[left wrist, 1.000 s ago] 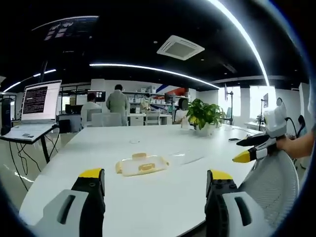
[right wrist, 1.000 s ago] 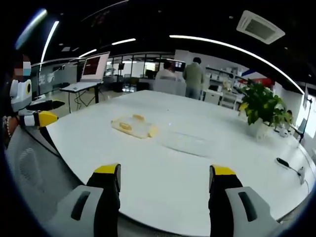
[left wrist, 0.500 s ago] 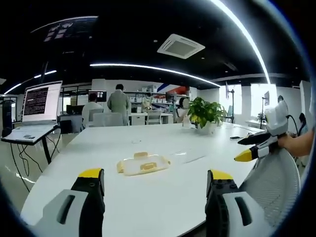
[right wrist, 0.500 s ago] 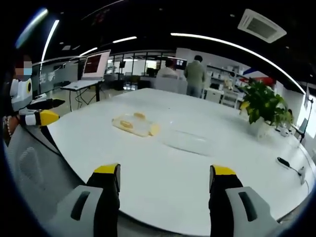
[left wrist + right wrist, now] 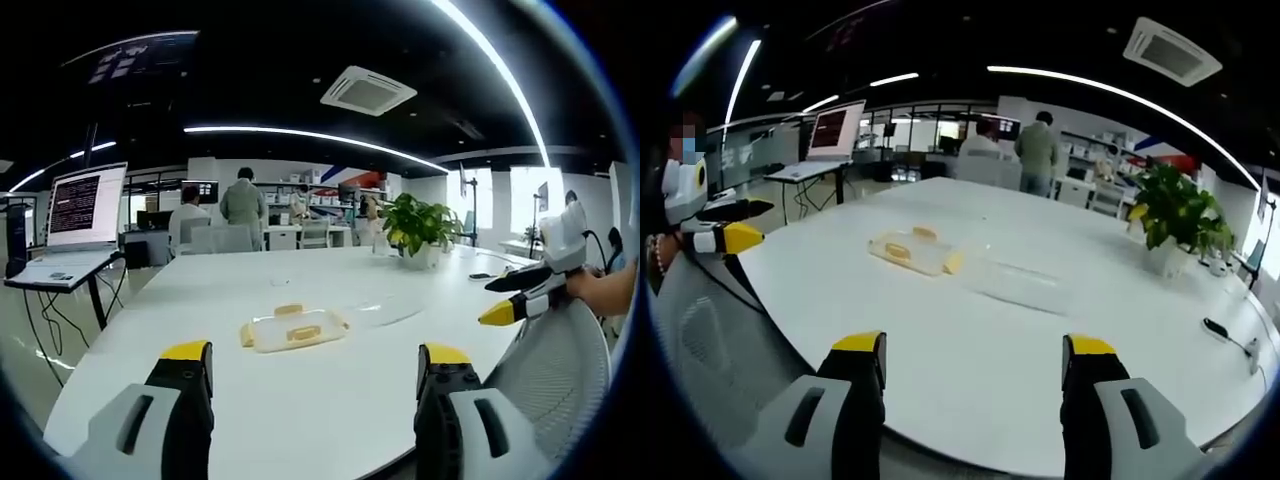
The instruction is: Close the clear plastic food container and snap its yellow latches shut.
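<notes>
1. Left gripper view showed the left gripper (image 5: 312,385) held low at the near edge of a large white table (image 5: 250,400), its two yellow-tipped jaws standing wide apart with nothing between them.
2. Ahead of those jaws, well out on the tabletop, lay a clear plastic lid with yellow latches (image 5: 293,328), flat and apart from both grippers.
3. Just beyond and to the right of the lid sat the clear plastic container base (image 5: 385,313), faint against the white surface; whether the two pieces touched could not be told.
4. At the right of this view the right gripper (image 5: 515,298) came in, held by a hand (image 5: 600,290) above a grey mesh chair back (image 5: 555,375); its tips looked close together from this angle.
5. Right gripper view showed the right gripper (image 5: 975,385) also at the table edge (image 5: 970,400), its jaws spread wide and empty.
6. Here the lid (image 5: 912,250) lay to the left of centre and the container base (image 5: 1020,283) just to its right.
7. The left gripper (image 5: 728,225) appeared at the left edge of this view, over a mesh chair (image 5: 700,340).
8. Farther off stood a potted plant (image 5: 415,232) on the table, a laptop on a stand (image 5: 75,220), and a person standing with their back turned (image 5: 240,205).
</notes>
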A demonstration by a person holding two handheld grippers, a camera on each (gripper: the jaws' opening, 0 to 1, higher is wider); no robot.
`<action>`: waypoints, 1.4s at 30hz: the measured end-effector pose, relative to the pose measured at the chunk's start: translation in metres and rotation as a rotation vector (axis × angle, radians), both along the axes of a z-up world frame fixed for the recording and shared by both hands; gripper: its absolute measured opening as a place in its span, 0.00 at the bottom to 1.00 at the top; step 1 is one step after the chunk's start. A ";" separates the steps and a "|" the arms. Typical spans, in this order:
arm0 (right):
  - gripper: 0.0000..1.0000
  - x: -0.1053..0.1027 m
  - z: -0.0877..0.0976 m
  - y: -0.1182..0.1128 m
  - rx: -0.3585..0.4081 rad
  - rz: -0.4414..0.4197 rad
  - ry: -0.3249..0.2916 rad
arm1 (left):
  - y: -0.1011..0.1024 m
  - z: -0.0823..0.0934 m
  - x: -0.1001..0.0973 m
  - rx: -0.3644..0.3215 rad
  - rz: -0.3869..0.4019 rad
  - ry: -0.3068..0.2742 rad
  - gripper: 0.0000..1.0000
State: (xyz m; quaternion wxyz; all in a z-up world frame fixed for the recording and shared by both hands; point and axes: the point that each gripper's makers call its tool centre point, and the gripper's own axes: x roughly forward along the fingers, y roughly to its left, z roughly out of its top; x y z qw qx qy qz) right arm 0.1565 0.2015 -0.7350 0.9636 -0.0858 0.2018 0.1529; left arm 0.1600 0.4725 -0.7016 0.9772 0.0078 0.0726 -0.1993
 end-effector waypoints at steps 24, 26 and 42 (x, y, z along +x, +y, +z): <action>0.67 0.003 0.000 -0.001 0.015 0.001 0.002 | 0.001 -0.002 0.005 0.006 0.027 0.033 0.77; 0.66 0.003 -0.002 0.001 0.012 0.009 0.017 | 0.001 -0.003 0.005 0.009 0.026 0.035 0.77; 0.71 0.003 -0.002 0.002 0.010 0.034 0.017 | -0.005 -0.008 0.005 0.001 -0.007 0.092 0.95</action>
